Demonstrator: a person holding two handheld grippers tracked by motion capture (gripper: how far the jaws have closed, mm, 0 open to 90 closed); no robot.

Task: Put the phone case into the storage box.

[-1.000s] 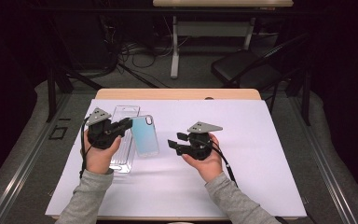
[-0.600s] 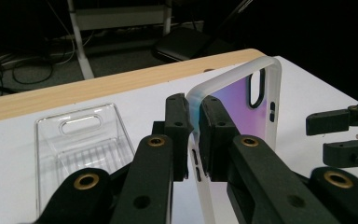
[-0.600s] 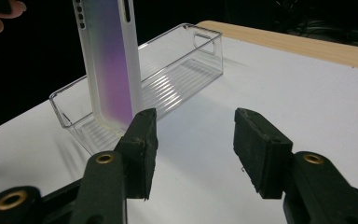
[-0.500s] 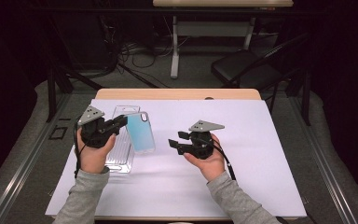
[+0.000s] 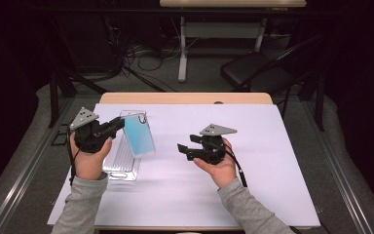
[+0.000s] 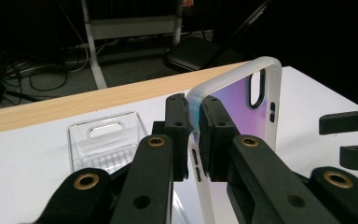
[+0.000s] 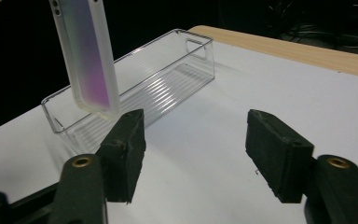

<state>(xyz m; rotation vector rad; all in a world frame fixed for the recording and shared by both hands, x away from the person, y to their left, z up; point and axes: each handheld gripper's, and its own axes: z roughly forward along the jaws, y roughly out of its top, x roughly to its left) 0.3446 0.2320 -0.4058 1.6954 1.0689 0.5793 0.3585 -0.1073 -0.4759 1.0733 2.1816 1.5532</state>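
Note:
A translucent phone case point(image 5: 137, 135) with a blue-to-purple back hangs in the air, pinched at its side edge by my left gripper point(image 5: 119, 124), which is shut on it. In the left gripper view the case point(image 6: 242, 98) stands on edge between the pads point(image 6: 214, 135), camera cutout at the far end. It hovers beside and partly over a clear plastic bin point(image 5: 121, 163). My right gripper point(image 5: 182, 151) is open at mid-table, pointing left toward the bin point(image 7: 168, 70) and the case point(image 7: 91, 60), nothing between its fingers point(image 7: 265, 149).
The white table cover point(image 5: 272, 161) has free room to the right and in front. A wooden edge point(image 5: 185, 98) runs along the far side. Beyond it are a dark chair point(image 5: 253, 73), a table leg and floor cables.
My left gripper has carried the phone case a little to the left, toward the bin. The right gripper has hardly moved and stays open.

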